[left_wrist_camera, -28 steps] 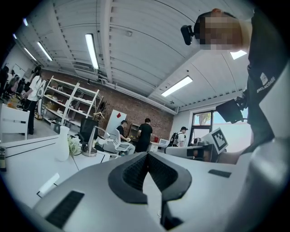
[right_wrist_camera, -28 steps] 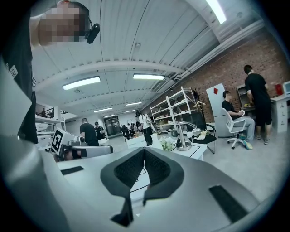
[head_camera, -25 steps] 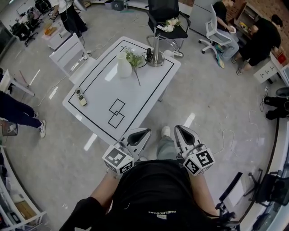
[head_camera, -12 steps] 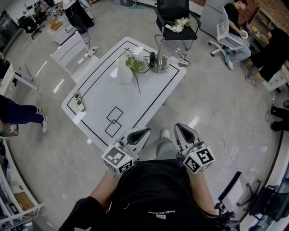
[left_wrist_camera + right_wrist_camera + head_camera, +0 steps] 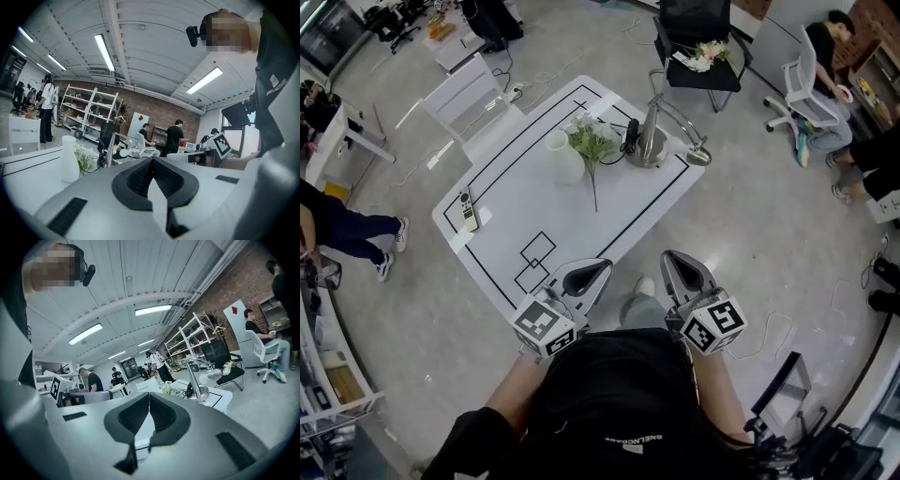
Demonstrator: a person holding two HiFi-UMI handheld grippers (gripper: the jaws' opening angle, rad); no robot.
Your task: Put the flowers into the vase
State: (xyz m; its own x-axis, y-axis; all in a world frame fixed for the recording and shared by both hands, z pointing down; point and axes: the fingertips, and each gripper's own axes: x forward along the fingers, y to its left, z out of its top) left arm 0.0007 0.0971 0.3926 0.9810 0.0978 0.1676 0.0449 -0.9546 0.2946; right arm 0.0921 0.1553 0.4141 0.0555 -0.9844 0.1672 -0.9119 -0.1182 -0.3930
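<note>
A white vase (image 5: 565, 157) stands upright at the far part of the white table (image 5: 506, 234). Beside it lies a bunch of green-and-white flowers (image 5: 593, 144), its stem pointing toward me. My left gripper (image 5: 596, 271) and right gripper (image 5: 673, 259) are held close to my body, short of the table's near edge, both shut and empty. The left gripper view shows its shut jaws (image 5: 151, 161) with the vase (image 5: 70, 158) and flowers (image 5: 86, 159) far ahead at the left. The right gripper (image 5: 149, 397) is shut too, with the flowers (image 5: 169, 390) far off.
A remote (image 5: 468, 210) lies near the table's left edge. A metal stand (image 5: 652, 141) with cables sits at the far corner. A black chair (image 5: 701, 66) carrying more flowers and a white chair (image 5: 473, 98) stand beyond the table. People sit and stand around the room.
The table has come nearer and shifted right in the head view as I walk toward it. Both grippers stay shut and empty in front of my body.
</note>
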